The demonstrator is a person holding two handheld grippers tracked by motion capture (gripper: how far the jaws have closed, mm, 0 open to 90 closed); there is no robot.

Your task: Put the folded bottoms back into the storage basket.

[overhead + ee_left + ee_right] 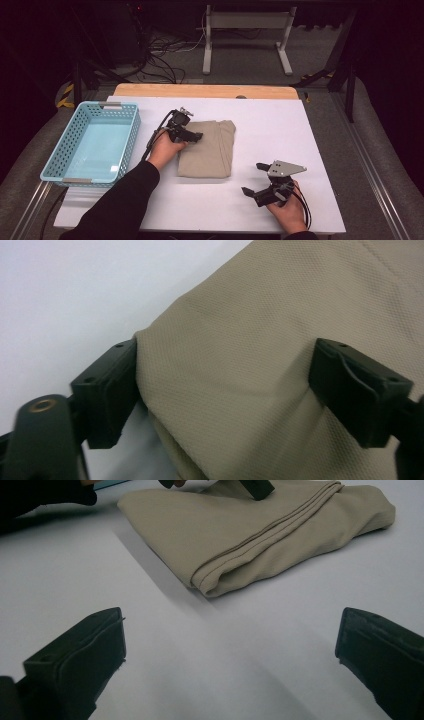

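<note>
A folded beige cloth lies in the middle of the white tabletop. My left gripper is at the cloth's upper left edge and stands open. In the left gripper view one jaw sits at the cloth's border and the other rests on top of the fabric. One of its fingers presses down on the cloth in the right gripper view. My right gripper is open above bare table, a short way right of the cloth's near corner, with nothing between its jaws.
A light blue slotted basket stands empty at the table's left side, close to my left forearm. A wooden strip runs along the far edge. Beyond it are floor cables and a white table frame.
</note>
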